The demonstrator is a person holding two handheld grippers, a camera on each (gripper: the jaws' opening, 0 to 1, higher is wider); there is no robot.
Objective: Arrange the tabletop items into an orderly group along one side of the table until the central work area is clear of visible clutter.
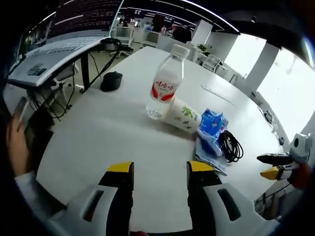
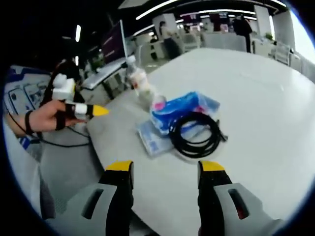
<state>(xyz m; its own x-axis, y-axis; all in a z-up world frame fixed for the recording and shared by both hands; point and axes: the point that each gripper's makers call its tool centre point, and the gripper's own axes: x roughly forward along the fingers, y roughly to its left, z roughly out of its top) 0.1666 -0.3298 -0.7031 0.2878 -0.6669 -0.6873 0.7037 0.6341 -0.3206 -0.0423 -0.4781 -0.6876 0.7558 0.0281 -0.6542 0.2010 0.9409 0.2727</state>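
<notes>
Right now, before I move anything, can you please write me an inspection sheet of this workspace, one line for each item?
Surface: white table, mostly bare.
Job's things: water bottle upright; paper cup on its side beside it; blue tissue pack on a flat packet.
Clutter: black mouse apart, near the table's edge.
Grippers: left hand-held gripper open, holding nothing; right hand-held gripper open, holding nothing.
Cables: coiled black cable against the tissue pack.
Surroundings: laptop on a side desk; office desks behind.
</notes>
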